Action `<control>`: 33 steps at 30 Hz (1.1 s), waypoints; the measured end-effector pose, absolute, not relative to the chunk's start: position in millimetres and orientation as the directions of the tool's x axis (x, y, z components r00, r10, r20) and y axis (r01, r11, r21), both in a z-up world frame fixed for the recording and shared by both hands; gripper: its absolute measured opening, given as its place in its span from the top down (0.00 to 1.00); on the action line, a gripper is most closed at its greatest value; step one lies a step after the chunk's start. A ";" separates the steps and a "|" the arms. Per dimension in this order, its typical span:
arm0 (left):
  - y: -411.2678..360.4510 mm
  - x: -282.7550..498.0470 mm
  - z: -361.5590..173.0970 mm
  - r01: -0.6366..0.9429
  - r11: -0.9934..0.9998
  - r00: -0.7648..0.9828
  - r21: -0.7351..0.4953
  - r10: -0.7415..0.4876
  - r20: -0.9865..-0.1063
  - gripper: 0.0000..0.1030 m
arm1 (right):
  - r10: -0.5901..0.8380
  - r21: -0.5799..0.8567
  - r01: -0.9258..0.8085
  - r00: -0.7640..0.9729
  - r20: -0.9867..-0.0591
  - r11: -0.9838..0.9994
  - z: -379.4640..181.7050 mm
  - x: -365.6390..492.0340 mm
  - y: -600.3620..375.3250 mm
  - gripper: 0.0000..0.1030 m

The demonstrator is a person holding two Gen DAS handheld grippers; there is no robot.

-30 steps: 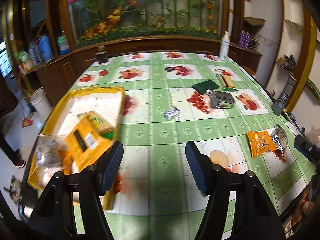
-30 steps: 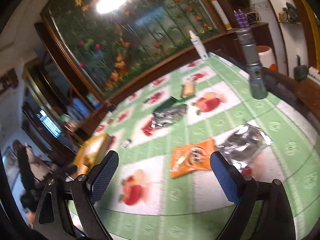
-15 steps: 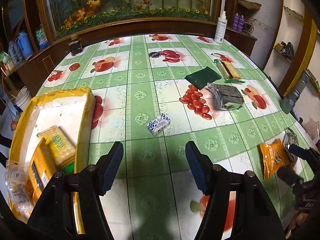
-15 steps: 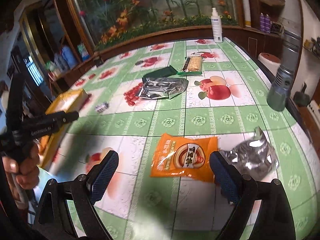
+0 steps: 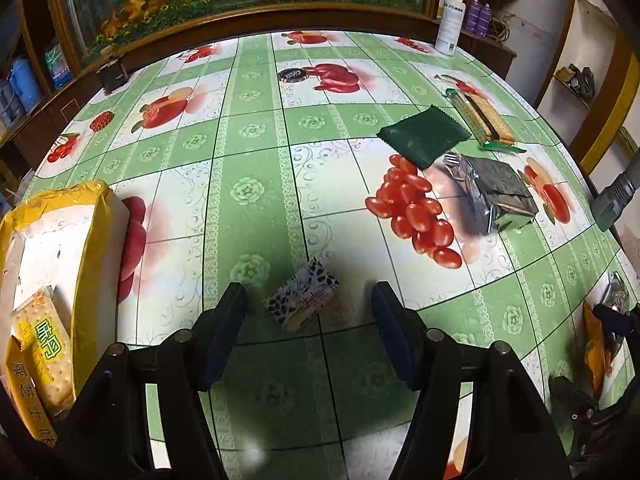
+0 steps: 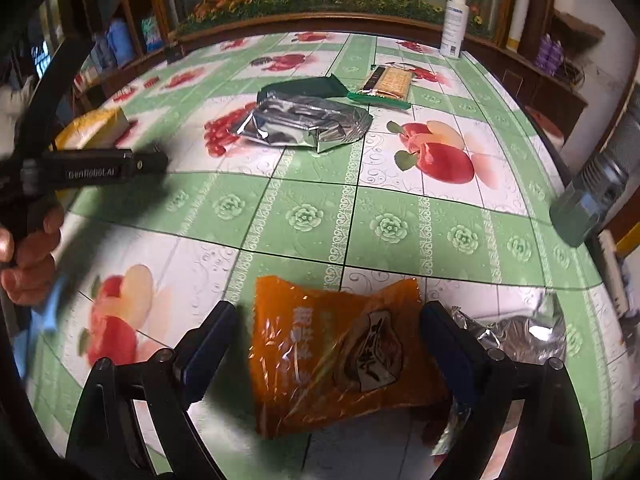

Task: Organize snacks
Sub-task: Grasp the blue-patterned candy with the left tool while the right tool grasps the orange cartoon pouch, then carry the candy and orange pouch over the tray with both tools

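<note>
Left wrist view: green fruit-print oilcloth surface (image 5: 256,128); yellow-rimmed white tray (image 5: 86,224) at left edge, cracker packs inside; left tool (image 5: 308,312) released, jaws wide, small black-and-white patterned snack bar (image 5: 302,300) lying between, untouched; right wrist view: right tool (image 6: 326,340) released, straddling flat orange plastic snack packet (image 6: 340,364), pads apart from it
</note>
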State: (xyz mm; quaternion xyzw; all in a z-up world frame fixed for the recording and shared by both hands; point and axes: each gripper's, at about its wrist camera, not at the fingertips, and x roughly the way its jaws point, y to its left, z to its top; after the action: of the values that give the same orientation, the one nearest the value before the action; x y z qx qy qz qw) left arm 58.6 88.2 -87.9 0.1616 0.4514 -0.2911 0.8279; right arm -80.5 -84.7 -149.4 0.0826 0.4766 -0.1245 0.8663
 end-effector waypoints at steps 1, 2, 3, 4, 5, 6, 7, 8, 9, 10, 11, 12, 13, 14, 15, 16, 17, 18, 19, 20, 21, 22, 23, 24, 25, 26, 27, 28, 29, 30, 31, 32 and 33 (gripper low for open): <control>88.4 57.4 -87.6 0.631 0.776 0.429 0.006 -0.342 -0.836 0.48 | -0.138 0.026 0.297 0.519 -0.843 0.955 -148.8 -80.4 -85.3 0.08; 87.8 56.5 -86.2 0.634 0.774 0.434 0.006 -0.349 -0.830 0.67 | -0.140 0.023 0.293 0.523 -0.841 0.956 -148.6 -80.2 -85.9 0.09; 88.3 55.4 -85.2 0.639 0.770 0.432 0.000 -0.358 -0.828 0.72 | -0.138 0.023 0.288 0.526 -0.839 0.957 -148.2 -80.1 -86.2 0.12; 89.0 54.3 -85.0 0.641 0.768 0.429 -0.004 -0.362 -0.827 0.86 | -0.139 0.023 0.286 0.533 -0.835 0.958 -146.3 -81.1 -87.0 0.21; 90.2 53.3 -84.4 0.641 0.767 0.431 -0.004 -0.365 -0.825 0.85 | -0.141 0.025 0.289 0.539 -0.831 0.957 -144.5 -82.3 -87.9 0.27; 91.7 52.4 -84.1 0.642 0.766 0.430 -0.009 -0.370 -0.824 0.85 | -0.146 0.023 0.293 0.540 -0.829 0.956 -143.2 -82.9 -89.1 0.37; 94.7 50.5 -83.8 0.643 0.766 0.426 -0.018 -0.378 -0.822 0.85 | -0.141 0.028 0.289 0.547 -0.826 0.957 -142.0 -84.7 -89.4 0.50; 96.4 50.0 -83.4 0.643 0.765 0.419 -0.030 -0.385 -0.822 0.85 | -0.143 0.029 0.292 0.550 -0.823 0.956 -140.6 -85.9 -89.7 0.56; 99.9 49.0 -83.0 0.641 0.766 0.407 -0.051 -0.395 -0.824 0.85 | -0.153 0.024 0.300 0.551 -0.821 0.954 -140.0 -88.3 -89.9 0.63; 103.3 48.8 -82.8 0.636 0.768 0.393 -0.074 -0.405 -0.825 0.85 | -0.148 0.035 0.304 0.557 -0.817 0.952 -139.2 -90.6 -90.7 0.69; 107.7 48.1 -82.4 0.630 0.771 0.381 -0.096 -0.415 -0.826 0.85 | -0.135 0.056 0.307 0.566 -0.813 0.950 -138.6 -93.4 -92.2 0.73; 111.6 47.1 -81.7 0.622 0.775 0.376 -0.110 -0.419 -0.826 0.85 | -0.120 0.082 0.311 0.578 -0.807 0.947 -137.7 -96.7 -94.0 0.76; 116.5 45.8 -80.4 0.614 0.779 0.373 -0.124 -0.425 -0.825 0.85 | -0.098 0.118 0.314 0.593 -0.799 0.942 -136.3 -100.8 -96.2 0.76; 122.4 43.8 -78.5 0.607 0.782 0.368 -0.144 -0.437 -0.820 0.85 | -0.064 0.166 0.313 0.611 -0.789 0.935 -135.0 -105.2 -98.8 0.76; 127.4 41.7 -76.3 0.601 0.784 0.367 -0.158 -0.446 -0.816 0.85 | -0.038 0.205 0.313 0.626 -0.779 0.927 -133.9 -108.6 -101.1 0.76; 132.2 39.5 -73.5 0.596 0.785 0.368 -0.170 -0.454 -0.812 0.85 | -0.016 0.241 0.312 0.641 -0.767 0.919 -132.4 -112.6 -102.9 0.76; 137.7 36.3 -70.2 0.592 0.785 0.368 -0.183 -0.466 -0.804 0.85 | 0.003 0.272 0.310 0.655 -0.755 0.911 -130.3 -116.4 -104.3 0.76; 142.6 32.4 -66.8 0.593 0.781 0.368 -0.196 -0.480 -0.797 0.85 | 0.020 0.300 0.308 0.668 -0.744 0.903 -128.1 -120.0 -105.1 0.77; 147.9 27.4 -62.3 0.598 0.775 0.369 -0.207 -0.495 -0.786 0.85 | 0.040 0.331 0.301 0.684 -0.728 0.894 -125.5 -124.0 -105.8 0.77; 151.8 23.7 -58.6 0.601 0.770 0.372 -0.214 -0.506 -0.778 0.85 | 0.055 0.354 0.293 0.696 -0.716 0.888 -123.0 -126.8 -105.8 0.77; 156.6 18.8 -54.4 0.608 0.762 0.374 -0.222 -0.522 -0.767 0.85 | 0.075 0.380 0.281 0.711 -0.699 0.881 -120.0 -129.9 -105.0 0.77; 161.6 14.0 -49.9 0.614 0.755 0.377 -0.230 -0.536 -0.755 0.85 | 0.094 0.401 0.265 0.723 -0.684 0.877 -116.8 -132.3 -103.0 0.77; 167.5 8.9 -44.9 0.617 0.751 0.383 -0.236 -0.548 -0.744 0.85 | 0.104 0.413 0.254 0.733 -0.672 0.875 -114.1 -134.0 -101.3 0.77; 173.0 4.6 -40.8 0.621 0.746 0.387 -0.240 -0.558 -0.734 0.85 | 0.118 0.426 0.241 0.742 -0.660 0.872 -111.7 -135.5 -99.3 0.77; 177.8 0.3 -36.6 0.622 0.744 0.393 -0.243 -0.565 -0.725 0.85 | 0.137 0.444 0.223 0.752 -0.645 0.868 -108.8 -136.9 -96.1 0.77; 182.2 -2.7 -33.7 0.620 0.746 0.398 -0.244 -0.567 -0.721 0.85 | 0.145 0.452 0.216 0.756 -0.638 0.866 -106.7 -137.7 -93.1 0.77; 186.1 -5.5 -30.8 0.615 0.751 0.407 -0.239 -0.563 -0.720 0.85 | 0.149 0.455 0.208 0.760 -0.633 0.866 -104.5 -137.5 -89.7 0.77; 189.9 -8.4 -28.4 0.609 0.759 0.421 -0.228 -0.554 -0.719 0.85 | 0.156 0.458 0.200 0.762 -0.628 0.866 -103.2 -137.3 -85.8 0.77; 194.3 -11.1 -26.1 0.601 0.770 0.438 -0.216 -0.542 -0.717 0.85 | 0.164 0.463 0.192 0.764 -0.624 0.866 -102.2 -136.4 -82.8 0.77; 199.1 -12.7 -24.0 0.592 0.779 0.451 -0.207 -0.533 -0.716 0.85 | 0.171 0.466 0.184 0.766 -0.620 0.865 -101.1 -135.6 -79.2 0.77; 203.6 -14.2 -21.9 0.583 0.788 0.465 -0.200 -0.525 -0.713 0.85 | 0.180 0.468 0.173 0.766 -0.617 0.867 -99.5 -133.4 -74.2 0.77; 208.6 -15.6 -19.5 0.574 0.796 0.478 -0.192 -0.516 -0.711 0.85 | 0.185 0.467 0.165 0.766 -0.615 0.869 -98.1 -131.3 -70.1 0.77; 214.2 -16.8 -17.0 0.566 0.803 0.490 -0.187 -0.511 -0.706 0.85 | 0.194 0.467 0.152 0.767 -0.612 0.871 -96.4 -128.5 -64.9 0.77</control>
State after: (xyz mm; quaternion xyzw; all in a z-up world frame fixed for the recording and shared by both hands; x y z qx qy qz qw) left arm -16.8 214.2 -17.0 0.0350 0.3968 -0.3122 0.8625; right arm -128.5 -64.9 -96.4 0.2538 0.3412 0.0117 0.9050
